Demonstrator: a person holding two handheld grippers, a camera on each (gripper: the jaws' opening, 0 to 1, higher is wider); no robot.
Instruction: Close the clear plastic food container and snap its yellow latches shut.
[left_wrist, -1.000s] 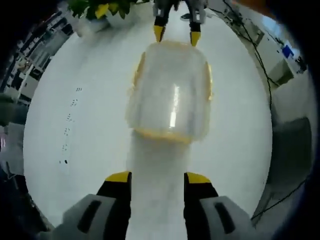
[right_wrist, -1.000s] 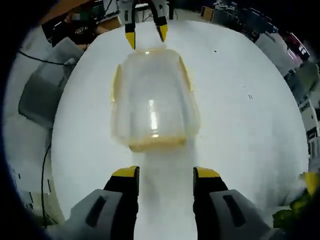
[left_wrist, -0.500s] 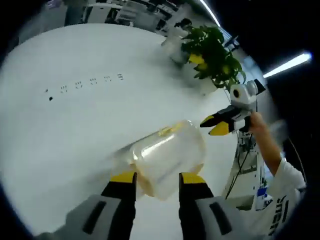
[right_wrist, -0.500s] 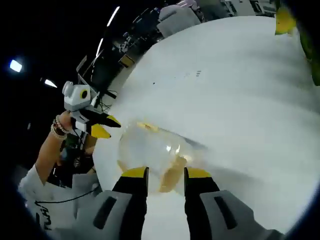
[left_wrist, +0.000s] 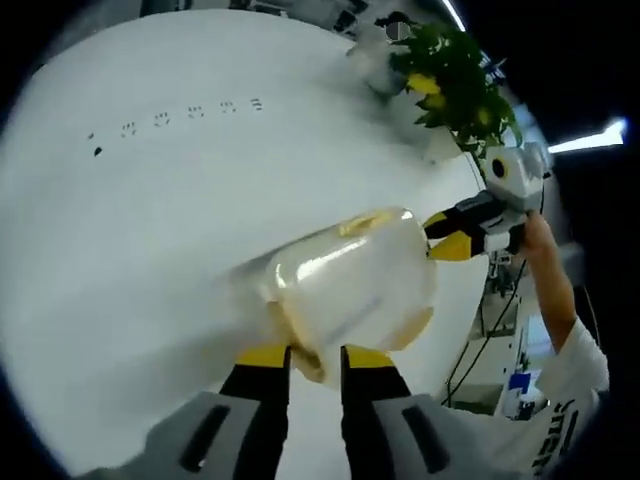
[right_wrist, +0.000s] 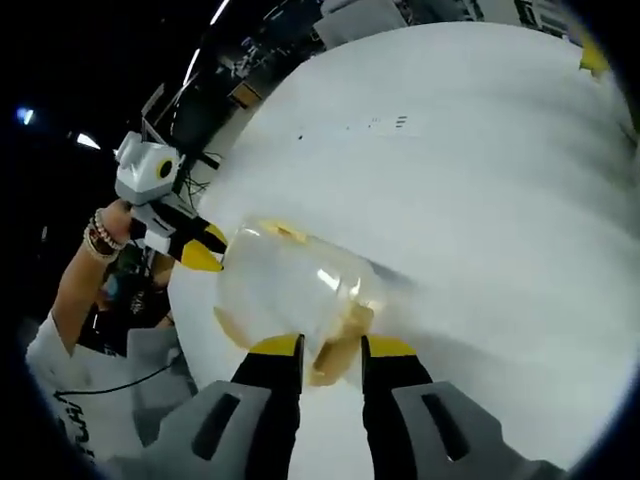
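The clear plastic container (left_wrist: 350, 285) sits on the white bench (left_wrist: 130, 250), held at both ends by the two grippers. In the left gripper view, the left gripper (left_wrist: 315, 357) has its yellow-tipped jaws drawn narrow around the near end of the container, pinching the yellow latch (left_wrist: 305, 358) there; whether that latch is fully snapped down cannot be told. At the far end of the container, the right gripper (left_wrist: 450, 238) comes in from the side, its yellow tips touching the container's edge, with a person's hand (left_wrist: 535, 235) behind it and a white sleeve (left_wrist: 575, 375) below.

In the right gripper view, the right gripper (right_wrist: 330, 347) likewise has its jaws narrow, closed on the yellow latch (right_wrist: 335, 345) at the container's (right_wrist: 290, 290) near end. The left gripper (right_wrist: 195, 250) touches the container's far end, held by a hand (right_wrist: 100, 235) wearing bead bracelets (right_wrist: 97, 240).

The lid appears to lie on the container, though the clear plastic makes the seam hard to read. Beyond the container in the left gripper view, a leafy green plant (left_wrist: 450, 80) with yellow parts stands near the bench's far edge, and a row of small dark marks (left_wrist: 190, 112) runs across the bench top well away from the container.
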